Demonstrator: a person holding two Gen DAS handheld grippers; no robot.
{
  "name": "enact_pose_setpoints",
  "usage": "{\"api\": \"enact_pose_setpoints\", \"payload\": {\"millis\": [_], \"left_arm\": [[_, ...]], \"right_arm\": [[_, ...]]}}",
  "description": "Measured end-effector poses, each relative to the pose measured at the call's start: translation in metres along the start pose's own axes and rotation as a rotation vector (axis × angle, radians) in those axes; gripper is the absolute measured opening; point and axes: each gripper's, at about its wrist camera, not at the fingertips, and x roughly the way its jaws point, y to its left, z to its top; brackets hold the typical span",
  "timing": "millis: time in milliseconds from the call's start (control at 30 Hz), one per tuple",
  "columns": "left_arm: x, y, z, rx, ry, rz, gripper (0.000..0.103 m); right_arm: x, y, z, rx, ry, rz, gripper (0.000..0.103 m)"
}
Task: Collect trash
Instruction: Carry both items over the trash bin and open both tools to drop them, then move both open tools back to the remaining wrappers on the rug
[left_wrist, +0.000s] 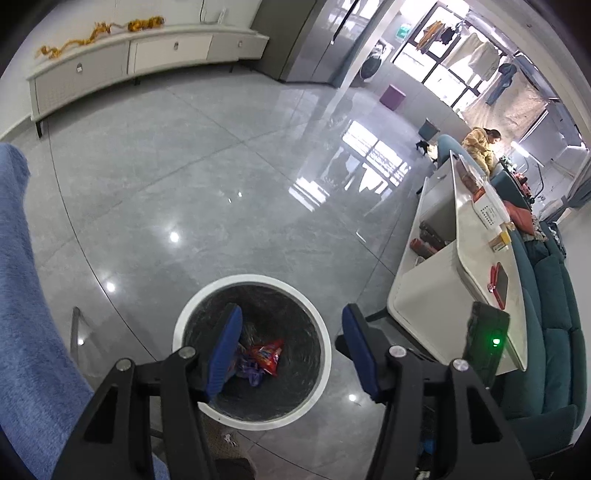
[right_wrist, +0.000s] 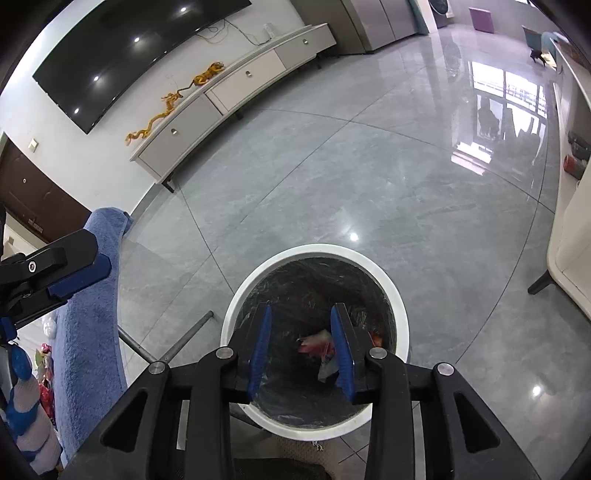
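A round white trash bin (left_wrist: 325, 354) with a black liner stands on the grey tiled floor; it also shows in the right wrist view (right_wrist: 400, 325). Red and purple wrappers (left_wrist: 266, 356) lie at its bottom, seen blurred in the right wrist view (right_wrist: 317, 341). My left gripper (left_wrist: 291, 338) is open and empty above the bin's mouth. My right gripper (right_wrist: 301, 334) is open and empty, held right over the bin. The left gripper's finger (right_wrist: 79, 275) shows at the left edge of the right wrist view.
A blue towel (left_wrist: 26, 295) hangs at the left, also in the right wrist view (right_wrist: 88, 332). A white coffee table (left_wrist: 454, 273) with small items and a teal sofa (left_wrist: 550, 314) stand at the right. A white TV cabinet (right_wrist: 236, 92) lines the far wall.
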Motion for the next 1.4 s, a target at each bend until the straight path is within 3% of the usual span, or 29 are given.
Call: {"api": "enact_pose_setpoints", "payload": {"millis": [100, 400, 467, 567, 700, 833, 1067, 1400], "left_arm": [[-0.02, 0.0, -0.005, 0.013, -0.05, 0.027, 0.055], [-0.118, 0.004, -0.025, -0.007, -0.304, 0.087, 0.055], [-0.138, 0.008, -0.028, -0.006, -0.323, 0.097, 0.055], [-0.169, 0.016, -0.04, -0.014, -0.345, 0.116, 0.055], [-0.216, 0.027, -0.059, -0.031, -0.411, 0.155, 0.055], [-0.272, 0.033, -0.084, -0.03, -0.511, 0.22, 0.055], [-0.36, 0.04, -0.131, -0.083, -0.682, 0.363, 0.056], [-0.427, 0.051, -0.195, -0.208, -0.81, 0.547, 0.06]], "right_arm": [[-0.017, 0.005, -0.001, -0.006, -0.033, 0.005, 0.04], [-0.096, 0.046, -0.01, -0.068, -0.189, 0.05, 0.057], [-0.112, 0.057, -0.013, -0.083, -0.216, 0.08, 0.069], [-0.139, 0.08, -0.02, -0.119, -0.255, 0.151, 0.078], [-0.17, 0.107, -0.03, -0.155, -0.304, 0.229, 0.097], [-0.202, 0.131, -0.039, -0.194, -0.358, 0.266, 0.103], [-0.254, 0.168, -0.057, -0.283, -0.456, 0.29, 0.103], [-0.282, 0.21, -0.091, -0.402, -0.474, 0.32, 0.103]]}}
